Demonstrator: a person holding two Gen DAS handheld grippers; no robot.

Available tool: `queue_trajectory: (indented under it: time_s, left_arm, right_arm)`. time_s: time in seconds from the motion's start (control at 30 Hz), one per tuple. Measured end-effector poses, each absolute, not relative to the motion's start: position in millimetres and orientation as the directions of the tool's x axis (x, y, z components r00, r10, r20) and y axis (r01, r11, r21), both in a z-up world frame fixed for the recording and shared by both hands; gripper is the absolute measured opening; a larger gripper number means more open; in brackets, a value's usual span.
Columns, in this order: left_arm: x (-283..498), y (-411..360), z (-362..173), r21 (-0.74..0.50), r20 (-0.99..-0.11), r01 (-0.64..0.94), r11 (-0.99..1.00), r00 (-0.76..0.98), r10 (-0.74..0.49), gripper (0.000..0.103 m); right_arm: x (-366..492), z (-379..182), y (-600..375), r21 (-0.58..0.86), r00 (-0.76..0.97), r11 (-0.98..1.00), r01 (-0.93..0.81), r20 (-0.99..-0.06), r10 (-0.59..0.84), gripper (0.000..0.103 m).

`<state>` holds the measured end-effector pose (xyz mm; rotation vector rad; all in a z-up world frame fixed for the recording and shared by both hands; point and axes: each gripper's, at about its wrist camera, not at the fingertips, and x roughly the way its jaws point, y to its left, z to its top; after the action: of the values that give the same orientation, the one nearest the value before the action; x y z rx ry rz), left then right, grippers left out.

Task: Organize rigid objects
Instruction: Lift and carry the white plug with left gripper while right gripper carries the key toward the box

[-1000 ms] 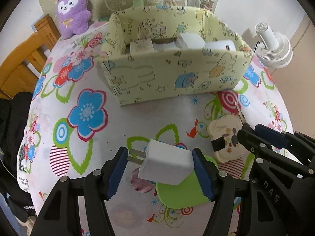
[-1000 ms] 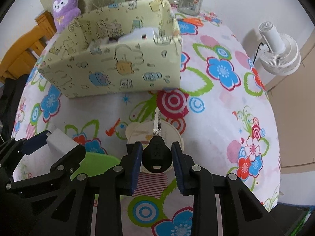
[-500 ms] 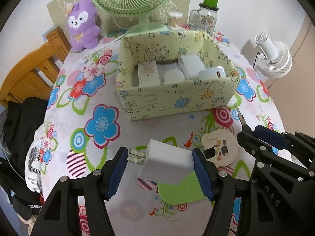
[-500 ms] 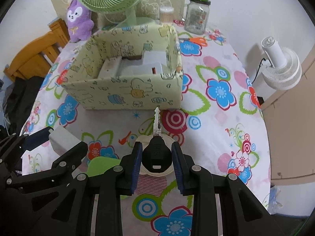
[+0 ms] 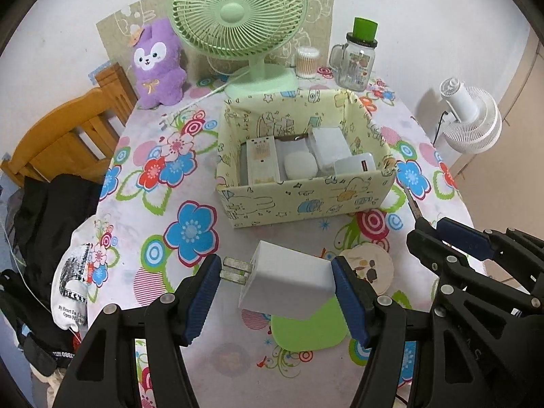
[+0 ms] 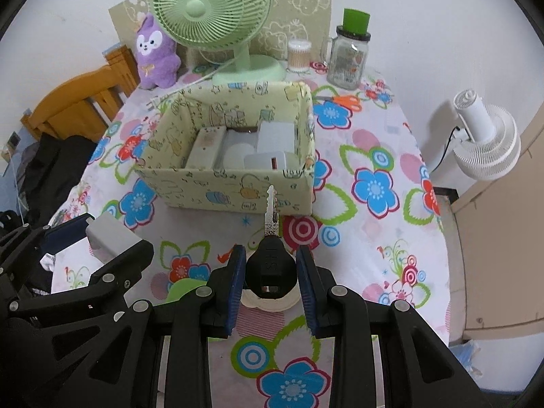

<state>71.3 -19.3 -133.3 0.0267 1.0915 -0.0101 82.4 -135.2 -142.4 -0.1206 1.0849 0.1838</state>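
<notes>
Left wrist view shows my left gripper (image 5: pixel 275 289) clamped endwise on the light, rigid charger (image 5: pixel 285 284), while my right gripper (image 6: pixel 270 272) pinches the key's (image 6: pixel 271 255) stiff head.

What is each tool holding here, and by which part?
Left tool: white charger, clamped end to end, one pad on its prongs, the other on its back face. Right tool: key, gripped by its black head, blade pointing forward.

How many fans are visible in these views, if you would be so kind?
2. The green desk fan stands on the table behind the patterned box. The white fan stands off the table to the right, near the wall. None seems hidden.
</notes>
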Motion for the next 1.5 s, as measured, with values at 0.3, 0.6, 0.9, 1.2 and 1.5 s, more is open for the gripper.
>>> queue_trajectory:
  time_s: [0.3,0.6,0.9,1.2,1.5]
  left_arm:
    - [75.2,-20.6,-114.7,0.021,-0.876,0.009,1.0,0.481,0.014,0.068]
    - [85.7,-23.0,-100.4,0.018,-0.868,0.005,1.0,0.497,0.013,0.068]
    - [103.3,-23.8,-90.9,0.011,-0.863,0.003,1.0,0.504,0.008,0.068]
    - [125.0,-23.6,-88.5,0.012,-0.865,0.006,1.0,0.502,0.007,0.068]
    - [149.2,-26.6,-93.2,0.013,-0.869,0.015,1.0,0.495,0.004,0.068]
  right_arm:
    - [86.9,-123.3,-136.6,0.001,0.476,0.974,-0.225,-0.873,0.111,0.033]
    - [98.4,-107.2,-139.6,0.01,0.488,0.973,-0.23,-0.864,0.124,0.033]
    - [117.9,-96.3,-141.9,0.021,0.495,0.973,-0.229,-0.858,0.135,0.033]
    - [139.7,-91.6,-142.7,0.028,0.499,0.974,-0.224,-0.855,0.139,0.033]
    - [166.4,-94.1,-146.5,0.033,0.498,0.977,-0.212,-0.856,0.137,0.033]
